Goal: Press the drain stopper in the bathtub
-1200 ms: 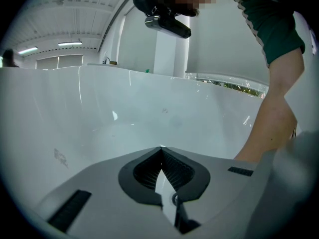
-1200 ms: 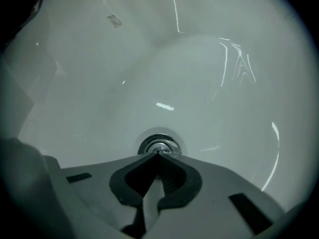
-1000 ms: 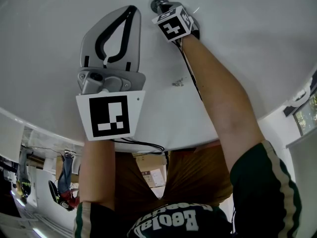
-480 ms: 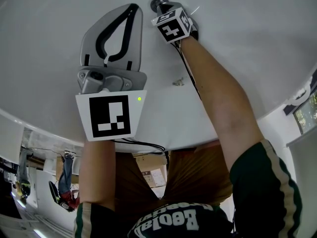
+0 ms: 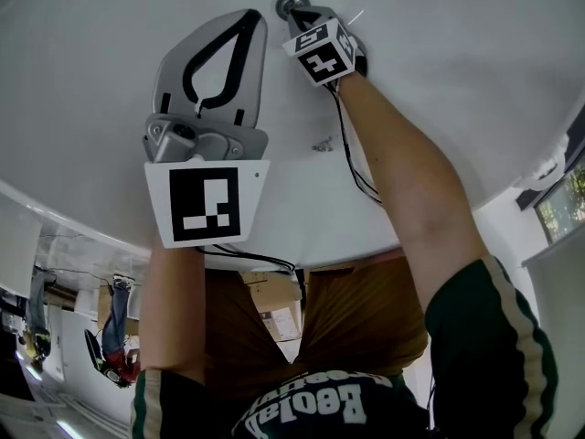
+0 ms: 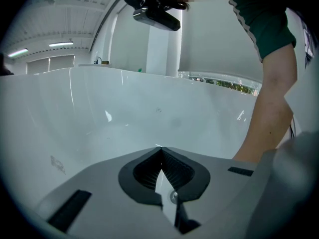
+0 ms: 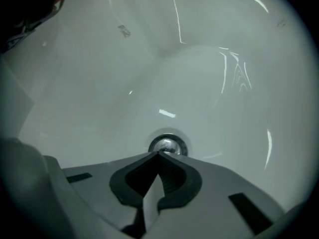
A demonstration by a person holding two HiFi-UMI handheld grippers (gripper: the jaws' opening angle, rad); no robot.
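Note:
The round chrome drain stopper (image 7: 168,145) sits in the floor of the white bathtub (image 7: 199,83). In the head view the drain stopper (image 5: 289,4) shows at the top, just past the right gripper (image 5: 302,12). My right gripper (image 7: 158,153) is shut with nothing in it, its joined tips right at the stopper's near edge; whether they touch it I cannot tell. My left gripper (image 5: 249,15) hangs over bare tub floor to the left, shut and empty. In its own view the left gripper (image 6: 160,148) points at the white tub wall (image 6: 124,108).
The bathtub's rim (image 5: 82,227) curves across the head view below the grippers. The person's right forearm (image 6: 269,113) reaches down at the right of the left gripper view. A black cable (image 5: 352,158) trails along that arm. A room with windows lies beyond the rim.
The right gripper has edged slightly further toward the drain stopper. The left gripper has shifted a little up in the head view. Both stay shut.

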